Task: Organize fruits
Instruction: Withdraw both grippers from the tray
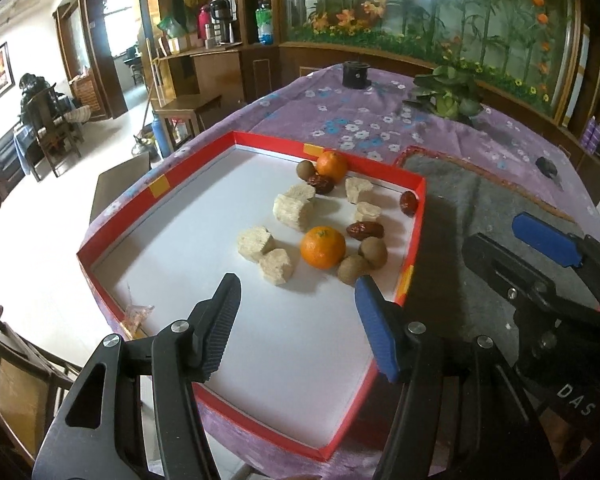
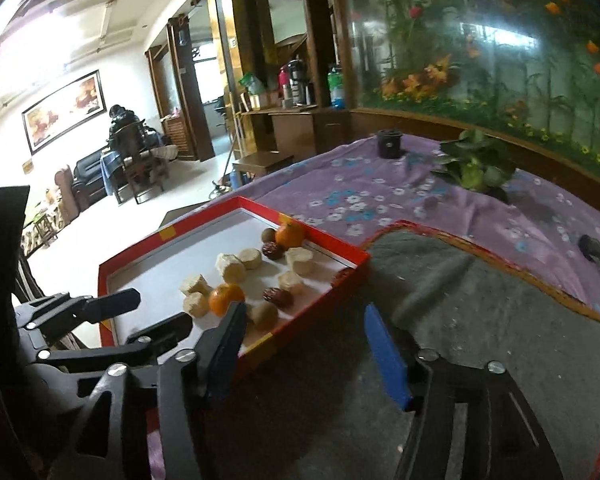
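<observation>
A red-rimmed white tray (image 1: 120,208) holds mixed fruit: two oranges (image 1: 323,247), brown kiwis (image 1: 374,252), dark red dates (image 1: 365,230) and several pale sugarcane chunks (image 1: 293,211). My left gripper (image 1: 296,320) is open and empty, above the tray's near half, just short of the near orange. My right gripper (image 2: 306,348) is open and empty over the grey mat (image 2: 480,300), right of the tray (image 2: 228,204). It also shows at the right in the left wrist view (image 1: 540,248). The fruit also shows in the right wrist view, with the near orange (image 2: 225,298) beside my left fingertip.
A purple floral cloth (image 1: 352,120) covers the table. At the far side stand a black cylinder (image 1: 356,74) and a leafy green plant (image 1: 450,96). A small dark object (image 1: 547,166) lies at the right. Chairs and wooden furniture stand beyond the table's left edge.
</observation>
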`<state>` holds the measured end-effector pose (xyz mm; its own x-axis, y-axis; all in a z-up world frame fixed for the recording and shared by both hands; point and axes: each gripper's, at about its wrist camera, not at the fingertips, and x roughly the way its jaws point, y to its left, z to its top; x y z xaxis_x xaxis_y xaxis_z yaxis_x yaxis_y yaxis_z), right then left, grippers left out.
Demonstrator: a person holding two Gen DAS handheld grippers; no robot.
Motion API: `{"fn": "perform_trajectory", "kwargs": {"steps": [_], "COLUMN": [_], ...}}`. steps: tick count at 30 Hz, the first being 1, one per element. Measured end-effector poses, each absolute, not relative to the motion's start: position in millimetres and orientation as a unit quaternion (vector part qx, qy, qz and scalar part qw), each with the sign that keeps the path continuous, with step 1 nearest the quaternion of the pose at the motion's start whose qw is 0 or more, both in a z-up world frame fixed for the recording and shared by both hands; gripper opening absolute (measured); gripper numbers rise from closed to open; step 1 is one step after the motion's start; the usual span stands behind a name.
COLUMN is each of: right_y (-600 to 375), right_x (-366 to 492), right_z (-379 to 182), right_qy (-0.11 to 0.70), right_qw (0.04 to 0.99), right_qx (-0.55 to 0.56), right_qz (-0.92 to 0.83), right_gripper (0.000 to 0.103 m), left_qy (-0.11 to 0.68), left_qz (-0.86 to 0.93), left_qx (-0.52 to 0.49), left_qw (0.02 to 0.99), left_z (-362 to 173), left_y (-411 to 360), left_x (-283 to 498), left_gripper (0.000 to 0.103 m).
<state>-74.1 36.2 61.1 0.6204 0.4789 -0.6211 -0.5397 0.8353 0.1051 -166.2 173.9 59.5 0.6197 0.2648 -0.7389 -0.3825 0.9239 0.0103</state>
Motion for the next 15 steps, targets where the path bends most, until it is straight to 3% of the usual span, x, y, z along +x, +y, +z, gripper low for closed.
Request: {"fn": "perform_trajectory", "kwargs": {"steps": [15], "right_y": [23], "right_x": [-82], "right_z": [62], "right_qy": [0.324], "right_qw": [0.902], "right_qx": [-0.037], "right_qz": [0.282], "right_gripper": [0.065], "left_qy": [0.384], "left_qz": [0.196], "left_qx": [-0.069], "left_qw": [0.9], "left_z": [65], "left_y": [167], "left_x": [-172], "left_gripper": [0.06]}}
